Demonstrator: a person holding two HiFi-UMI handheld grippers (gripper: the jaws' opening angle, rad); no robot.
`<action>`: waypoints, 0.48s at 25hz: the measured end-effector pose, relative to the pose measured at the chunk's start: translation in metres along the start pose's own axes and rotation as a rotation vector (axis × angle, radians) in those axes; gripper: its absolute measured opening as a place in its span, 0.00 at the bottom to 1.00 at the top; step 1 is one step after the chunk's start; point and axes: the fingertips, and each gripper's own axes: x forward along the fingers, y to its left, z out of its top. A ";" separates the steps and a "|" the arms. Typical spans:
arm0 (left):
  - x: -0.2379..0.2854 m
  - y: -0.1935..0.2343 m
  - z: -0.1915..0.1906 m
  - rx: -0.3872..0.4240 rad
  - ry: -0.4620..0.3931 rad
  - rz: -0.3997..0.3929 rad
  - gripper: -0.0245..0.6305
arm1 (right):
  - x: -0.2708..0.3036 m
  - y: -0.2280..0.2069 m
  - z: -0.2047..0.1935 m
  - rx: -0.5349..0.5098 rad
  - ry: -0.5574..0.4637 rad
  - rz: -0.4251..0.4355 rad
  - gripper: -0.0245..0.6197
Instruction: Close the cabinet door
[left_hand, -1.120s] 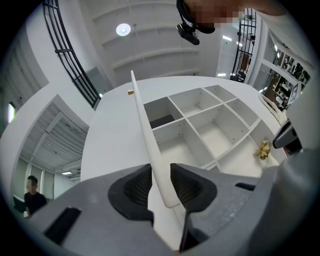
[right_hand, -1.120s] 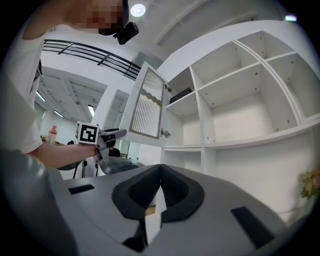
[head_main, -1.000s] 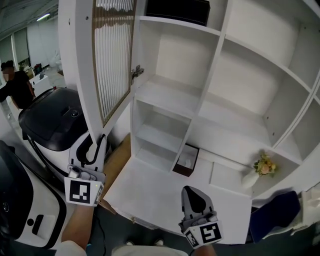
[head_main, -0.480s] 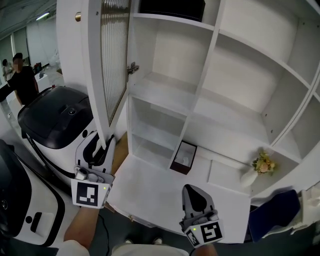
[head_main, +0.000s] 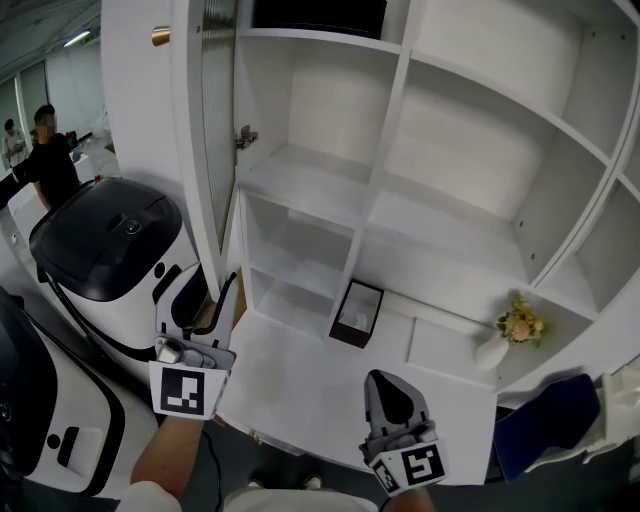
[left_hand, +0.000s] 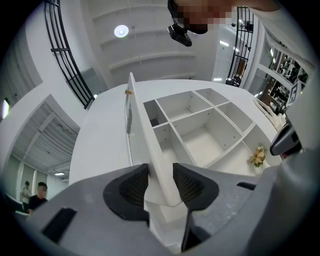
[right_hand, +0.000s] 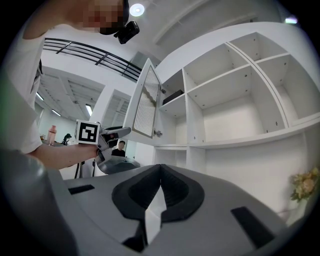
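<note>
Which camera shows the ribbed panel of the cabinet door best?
The right gripper view: the cabinet door faces that camera, so the ribbed panel shows whole. The head view sees the door nearly edge-on, the ribbing a narrow strip. The left gripper view shows little but its white edge.

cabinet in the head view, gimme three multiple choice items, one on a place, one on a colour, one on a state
1. Where does the vase of flowers stand in the cabinet?
A. top shelf, left
B. low down, toward the right
C. middle shelf, centre

2. What colour is the knob on the cabinet door?
A. brass-gold
B. blue
C. red

3. How is the cabinet door?
A. shut flush
B. open, swung out at the left
C. lying on the floor

Key:
1 B: the vase sits on the lowest surface, right of the dark box.
2 A: the knob shows gold against the white panel.
3 B: the door stands out from the frame, leaving the shelves in view.
</note>
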 end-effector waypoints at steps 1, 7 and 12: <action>0.001 -0.003 0.000 0.001 -0.001 -0.003 0.25 | -0.001 -0.002 -0.001 0.001 0.001 -0.002 0.04; 0.014 -0.026 0.003 0.009 -0.004 -0.039 0.27 | -0.007 -0.010 -0.002 0.002 0.001 -0.002 0.04; 0.028 -0.050 0.005 0.039 -0.006 -0.085 0.30 | -0.014 -0.018 -0.002 0.003 0.000 -0.012 0.04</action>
